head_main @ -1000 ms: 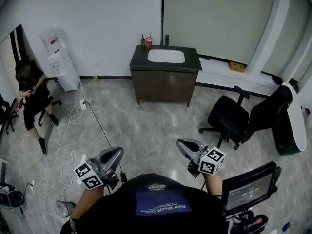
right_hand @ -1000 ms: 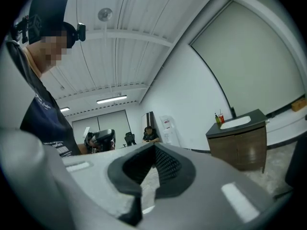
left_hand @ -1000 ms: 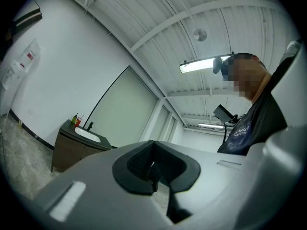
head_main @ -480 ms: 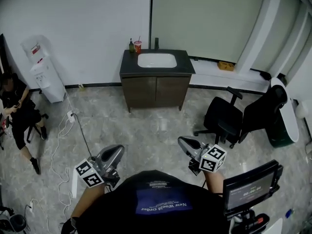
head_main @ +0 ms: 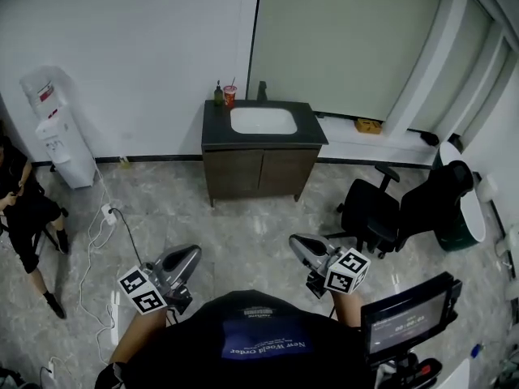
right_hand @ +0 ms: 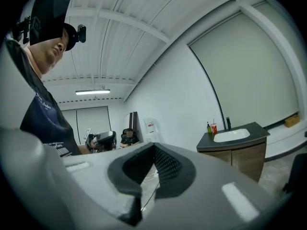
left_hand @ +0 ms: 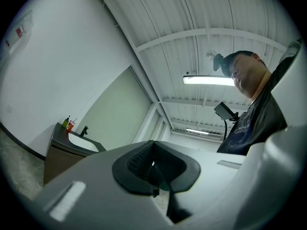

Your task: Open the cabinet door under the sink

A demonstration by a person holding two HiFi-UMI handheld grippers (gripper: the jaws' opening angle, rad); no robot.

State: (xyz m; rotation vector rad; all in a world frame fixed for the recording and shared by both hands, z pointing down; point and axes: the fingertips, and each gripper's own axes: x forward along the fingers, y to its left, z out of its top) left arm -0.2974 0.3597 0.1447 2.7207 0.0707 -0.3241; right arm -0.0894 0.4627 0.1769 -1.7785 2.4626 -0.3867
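The dark wood sink cabinet (head_main: 259, 173) stands against the far wall, its two doors closed under a white basin (head_main: 262, 121). It also shows in the left gripper view as the cabinet (left_hand: 60, 159) and in the right gripper view as the cabinet (right_hand: 242, 159). My left gripper (head_main: 193, 252) and right gripper (head_main: 293, 240) are held out in front of my chest, well short of the cabinet across bare floor. The left gripper (left_hand: 153, 145) has its pads together with nothing between them. The right gripper (right_hand: 154, 150) is likewise shut and empty.
A bottle and a red cup (head_main: 229, 95) stand on the countertop's back left. A water dispenser (head_main: 50, 128) is at the left wall, with cables (head_main: 105, 225) on the floor. A seated person (head_main: 20, 209) is far left. Black office chairs (head_main: 373, 209) stand right; a screen (head_main: 405, 318) is near right.
I have moved across the floor: the cabinet looks a little larger and lower in the head view, and the seated person has slid to the left edge. Both grippers stay shut.
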